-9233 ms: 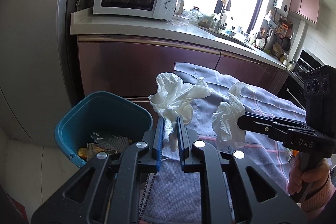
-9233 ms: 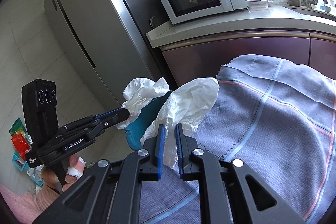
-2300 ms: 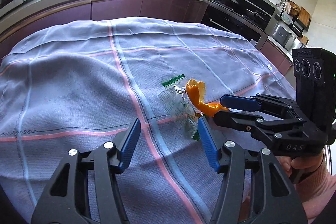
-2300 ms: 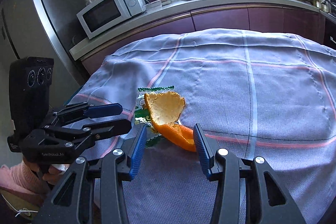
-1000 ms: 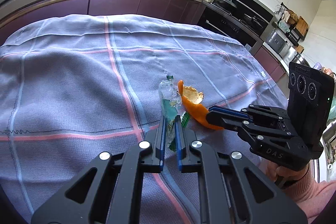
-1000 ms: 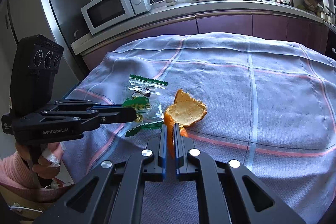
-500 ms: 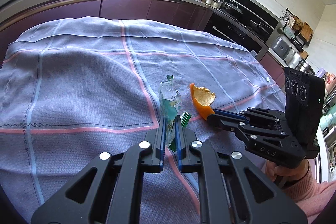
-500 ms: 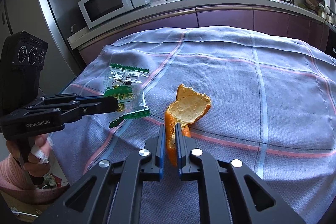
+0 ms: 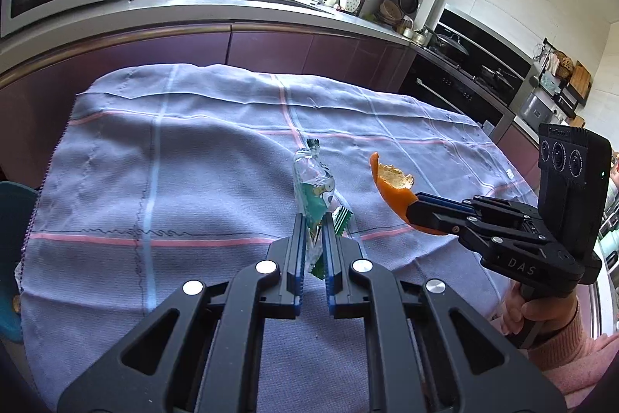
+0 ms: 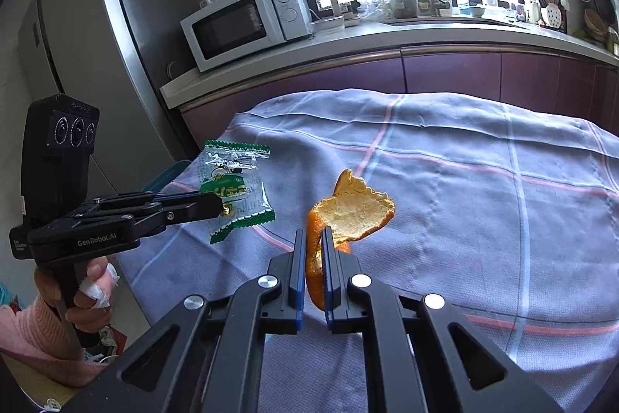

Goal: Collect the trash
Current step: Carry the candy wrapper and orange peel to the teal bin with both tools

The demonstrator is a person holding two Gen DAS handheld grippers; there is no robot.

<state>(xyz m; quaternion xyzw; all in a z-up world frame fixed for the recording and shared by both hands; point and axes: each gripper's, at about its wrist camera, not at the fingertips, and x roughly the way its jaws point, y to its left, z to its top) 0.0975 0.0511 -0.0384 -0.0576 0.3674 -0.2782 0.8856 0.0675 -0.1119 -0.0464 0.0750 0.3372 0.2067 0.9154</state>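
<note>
Left tongs [image 9: 312, 219] pinch the wrapper [image 9: 314, 189]; right tongs [image 10: 310, 235] pinch orange peel [image 10: 348, 211] (both off the cloth).

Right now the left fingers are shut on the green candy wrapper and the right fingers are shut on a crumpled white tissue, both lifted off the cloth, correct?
Not quite. The right gripper holds an orange peel, not a tissue; the right wrist view shows it pinched between the fingers. The left gripper is shut on the green candy wrapper, and both pieces are lifted off the cloth.
</note>
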